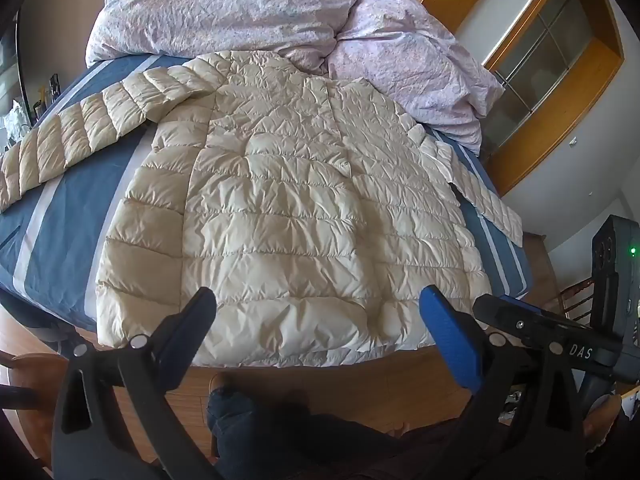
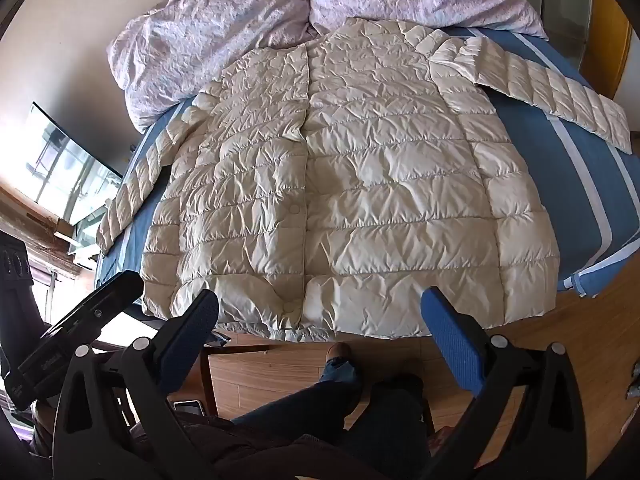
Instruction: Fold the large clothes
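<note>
Across the middle of both frames, a cream quilted puffer jacket (image 1: 280,216) (image 2: 344,184) lay spread flat on a bed with a blue sheet with pale stripes (image 1: 60,248) (image 2: 580,184). Its buttoned front faced up, and the hem reached the near edge of the bed, at the lower part of the frame. In the left wrist view one sleeve (image 1: 80,132) stretched out toward the upper left of the frame, and the other sleeve (image 1: 480,192) ran down the right side. In the right wrist view the sleeves appeared at the upper right (image 2: 560,100) and at the middle left (image 2: 136,196). A crumpled pink floral duvet (image 1: 248,8) (image 2: 320,12) was heaped at the far end of the bed, at the top of each frame, touching the collar of the jacket.

The left tongs (image 1: 320,328) were held wide open at the bottom of the frame, above the hem, with nothing between the two fingers. The right tongs (image 2: 320,328) were also spread wide and held nothing. Both seemed to be apart from the jacket, though the gap over the hem was hard to judge.

Below the tongs, a wooden floor (image 2: 560,340) and the legs of the person in dark jeans (image 2: 304,404) were visible.
</note>
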Demonstrator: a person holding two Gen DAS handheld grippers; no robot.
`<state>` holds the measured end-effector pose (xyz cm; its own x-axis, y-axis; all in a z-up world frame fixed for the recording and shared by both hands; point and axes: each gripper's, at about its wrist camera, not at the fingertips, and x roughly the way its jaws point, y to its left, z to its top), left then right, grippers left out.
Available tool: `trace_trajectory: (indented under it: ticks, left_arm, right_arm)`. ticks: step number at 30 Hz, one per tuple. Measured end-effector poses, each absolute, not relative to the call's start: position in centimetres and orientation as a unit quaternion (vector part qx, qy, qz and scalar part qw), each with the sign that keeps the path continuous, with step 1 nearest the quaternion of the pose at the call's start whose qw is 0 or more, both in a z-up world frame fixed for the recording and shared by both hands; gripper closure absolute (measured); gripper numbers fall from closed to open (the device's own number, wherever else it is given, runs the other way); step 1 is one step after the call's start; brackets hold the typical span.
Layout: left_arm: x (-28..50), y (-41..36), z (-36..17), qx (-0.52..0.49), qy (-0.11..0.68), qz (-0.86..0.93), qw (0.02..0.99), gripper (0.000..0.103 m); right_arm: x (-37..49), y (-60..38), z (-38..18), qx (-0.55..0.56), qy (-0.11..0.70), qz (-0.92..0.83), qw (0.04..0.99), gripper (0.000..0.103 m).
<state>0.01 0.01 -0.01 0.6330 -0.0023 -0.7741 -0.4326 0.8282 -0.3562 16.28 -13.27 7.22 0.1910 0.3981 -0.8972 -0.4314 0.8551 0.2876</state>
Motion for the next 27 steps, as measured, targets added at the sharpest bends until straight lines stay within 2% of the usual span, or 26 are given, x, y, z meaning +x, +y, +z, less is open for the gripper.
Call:
trace_trajectory:
  ticks: [27]
  left_arm:
    - [0.01, 0.01, -0.03, -0.264, 0.412, 0.125, 0.863, 0.002]
  right_arm:
    - [16.28, -13.27, 7.19, -0.013, 0.578, 0.269, 0.770, 0.001]
